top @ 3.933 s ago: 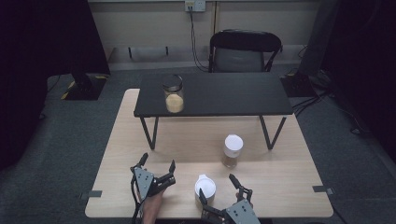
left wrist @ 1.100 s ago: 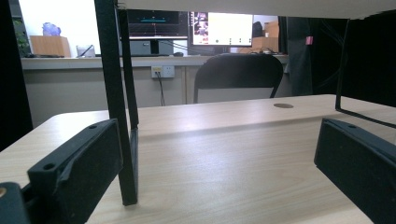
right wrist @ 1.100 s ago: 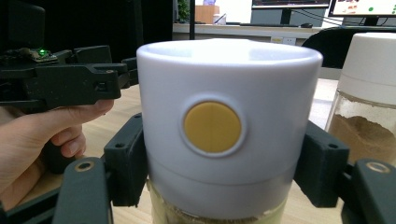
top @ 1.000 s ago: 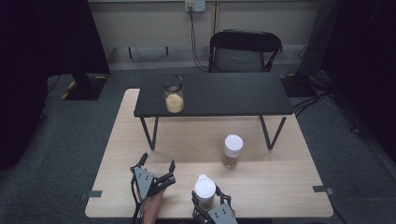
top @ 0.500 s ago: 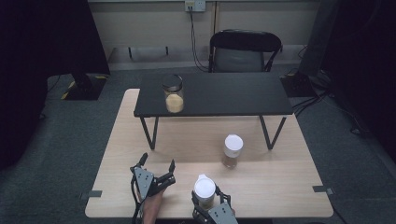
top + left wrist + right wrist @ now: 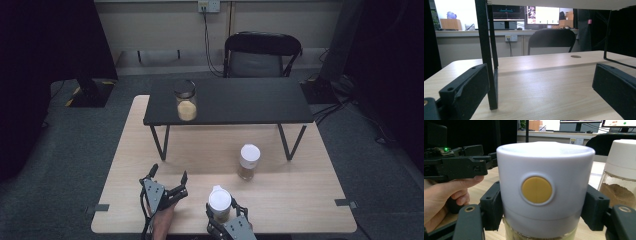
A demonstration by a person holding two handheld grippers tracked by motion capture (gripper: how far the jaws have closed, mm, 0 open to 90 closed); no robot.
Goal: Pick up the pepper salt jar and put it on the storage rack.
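At the bench's near edge, right gripper (image 6: 220,210) fingers pinch a white-capped jar (image 6: 219,202) for lifting, while left gripper (image 6: 168,184) fingers rest spread, empty.

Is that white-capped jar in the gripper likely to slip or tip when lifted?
The jar looks rigid, so the right gripper probably holds it firmly. Its smooth cap might slip. Only the lower part seems filled with powder, so it is likely light.

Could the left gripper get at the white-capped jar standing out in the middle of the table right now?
Probably yes. The left gripper is open and empty, and the wooden table between it and the white-capped jar looks bare; the shelf's leg stands off to the side.
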